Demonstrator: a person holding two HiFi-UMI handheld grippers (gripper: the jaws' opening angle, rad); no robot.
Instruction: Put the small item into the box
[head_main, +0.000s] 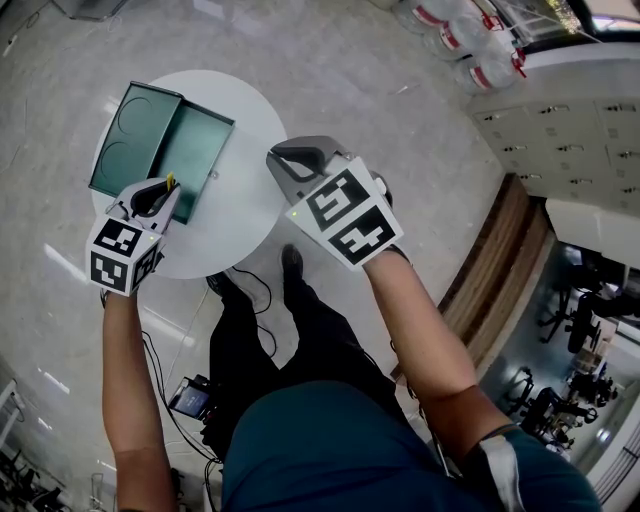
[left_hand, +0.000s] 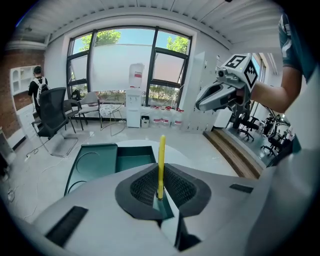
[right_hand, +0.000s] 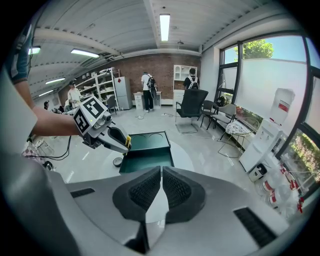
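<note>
left gripper (left_hand: 161, 196) pinching thin yellow stick (left_hand: 161, 160) by its lower end, over near edge of open green box (head_main: 195, 150) | right gripper (right_hand: 161, 187) pressed together, empty | stick likely light, stiff, apt to pivot; best held mid-length

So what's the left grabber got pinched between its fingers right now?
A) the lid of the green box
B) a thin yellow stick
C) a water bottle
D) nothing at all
B: in the left gripper view, the left gripper has its fingers closed on a thin yellow stick, which stands upright with the open green box on the table beyond it.
</note>
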